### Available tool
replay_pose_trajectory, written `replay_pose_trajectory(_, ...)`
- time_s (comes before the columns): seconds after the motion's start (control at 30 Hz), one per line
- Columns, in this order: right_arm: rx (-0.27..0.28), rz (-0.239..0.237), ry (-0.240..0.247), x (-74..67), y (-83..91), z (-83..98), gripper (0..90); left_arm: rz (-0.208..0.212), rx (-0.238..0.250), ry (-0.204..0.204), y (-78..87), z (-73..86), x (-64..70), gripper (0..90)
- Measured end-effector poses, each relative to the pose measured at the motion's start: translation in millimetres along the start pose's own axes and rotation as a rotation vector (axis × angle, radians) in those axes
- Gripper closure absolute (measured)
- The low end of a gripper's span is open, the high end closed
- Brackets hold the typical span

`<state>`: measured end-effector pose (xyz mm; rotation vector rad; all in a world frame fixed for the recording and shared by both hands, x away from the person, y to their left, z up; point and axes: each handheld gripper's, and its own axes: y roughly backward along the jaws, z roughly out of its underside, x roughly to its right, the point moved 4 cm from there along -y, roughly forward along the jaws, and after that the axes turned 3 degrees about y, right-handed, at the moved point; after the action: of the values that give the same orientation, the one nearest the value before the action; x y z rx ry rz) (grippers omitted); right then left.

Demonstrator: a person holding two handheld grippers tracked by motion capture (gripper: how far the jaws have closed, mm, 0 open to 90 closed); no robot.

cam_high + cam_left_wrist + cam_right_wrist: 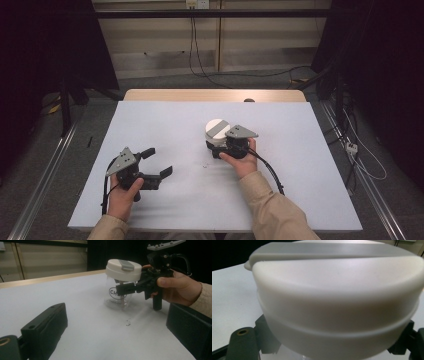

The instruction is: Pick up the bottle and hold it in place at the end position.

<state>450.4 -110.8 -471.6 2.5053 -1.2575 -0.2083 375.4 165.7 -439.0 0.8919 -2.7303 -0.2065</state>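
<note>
A clear plastic jar (216, 137) with a white lid (217, 128) stands upright on the white bench (150, 210), a little right of its middle in the high view. A grey strip runs across the top of the lid, and dark lettering shows on the jar's clear wall in the left gripper view.

The right gripper (223, 148) sits level at the near side of the jar, held by the person's right hand (241, 161), whose beige sleeve comes in from the bottom edge. In the left gripper view its fingers (126, 289) reach along the jar's clear wall just under the lid, one dark finger lying across the front of the glassy body, and the jar's base rests on the bench. The fingers are drawn in tight and pinch the jar below the lid. In the right gripper view the lid (337, 300) looms very close, and the dark fingers (243, 343) show at the lower corners on either side of it.

The left gripper (157, 161) lies well apart from the jar, toward the near left of the bench, held low in the person's left hand (122, 192). Its fingers (45, 331) are spread wide with nothing between them, and they point across the bench toward the jar (117, 295).

A small dark speck (205, 165) lies on the bench between the two grippers.
</note>
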Motion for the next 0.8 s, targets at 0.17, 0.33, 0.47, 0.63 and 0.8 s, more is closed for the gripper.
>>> replay_pose_trajectory(0.17, -0.001, -0.001, -0.003, 0.0, -0.1, 0.3, 18.6, 0.001, -0.013, 0.001, -5.9, -2.4, 1.6, 3.2)
replay_pose_trajectory(0.33, 0.000, 0.000, -0.005, 0.1, -0.3, 0.4, 18.6, 0.011, -0.005, 0.006, -12.4, -6.5, 3.2, 3.2)
replay_pose_trajectory(0.47, -0.002, -0.001, -0.008, 0.1, -0.3, 0.6, 18.6, 0.023, -0.003, 0.012, -17.3, -9.9, 4.7, 3.3)
replay_pose_trajectory(0.63, -0.003, 0.001, -0.006, -0.1, -0.5, 0.7, 18.6, 0.032, -0.007, 0.007, -24.5, -12.5, 7.9, 3.3)
replay_pose_trajectory(0.8, -0.003, 0.000, -0.007, -0.1, -1.0, 0.8, 18.6, 0.052, -0.020, 0.010, -32.9, -14.0, 12.1, 3.2)
